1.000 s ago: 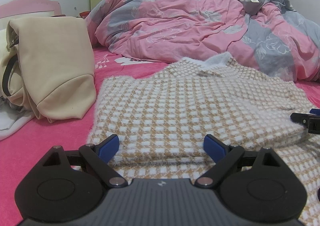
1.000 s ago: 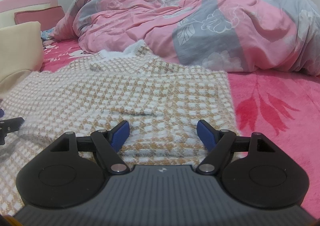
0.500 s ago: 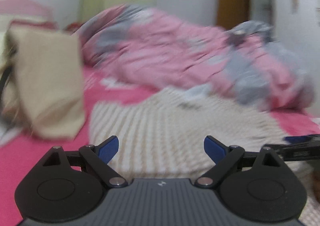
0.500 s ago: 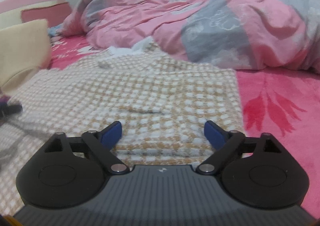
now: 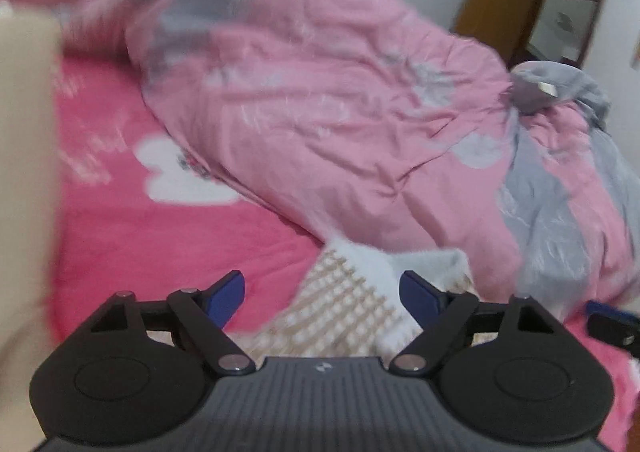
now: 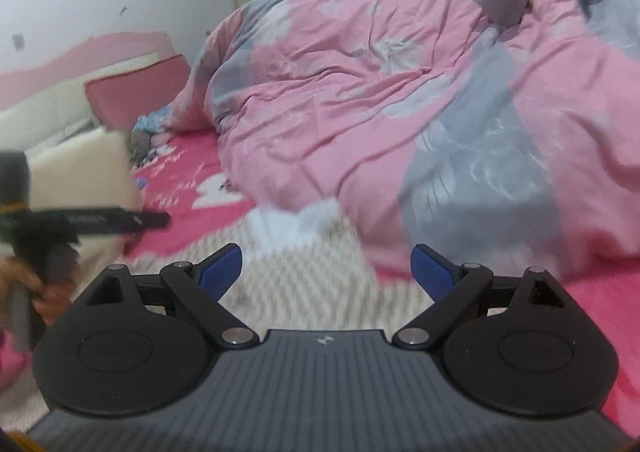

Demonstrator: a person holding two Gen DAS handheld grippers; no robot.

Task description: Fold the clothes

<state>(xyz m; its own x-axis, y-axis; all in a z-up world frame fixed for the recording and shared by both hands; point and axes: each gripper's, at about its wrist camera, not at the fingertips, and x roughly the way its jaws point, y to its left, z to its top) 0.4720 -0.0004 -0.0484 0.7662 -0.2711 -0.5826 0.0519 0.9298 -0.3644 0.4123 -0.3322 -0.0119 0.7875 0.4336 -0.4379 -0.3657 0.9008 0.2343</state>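
Left gripper (image 5: 322, 294): jaws spread, empty.
Right gripper (image 6: 326, 270): jaws spread, empty.
Sweater (image 6: 304, 284): lay on the bed (image 6: 192, 196), below both grippers, blurred, partly hidden.
Quilt (image 6: 380, 100): heaped behind.

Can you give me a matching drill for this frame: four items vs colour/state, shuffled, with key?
Items:
1. sweater
2. duvet
3. bedsheet
4. left tool

Descriptions:
A. open, holding nothing
B. pink and grey, heaped
C. tan and white checks, lying on the bed
D. hot pink with white print

Pairs: 1-C, 2-B, 3-D, 4-A
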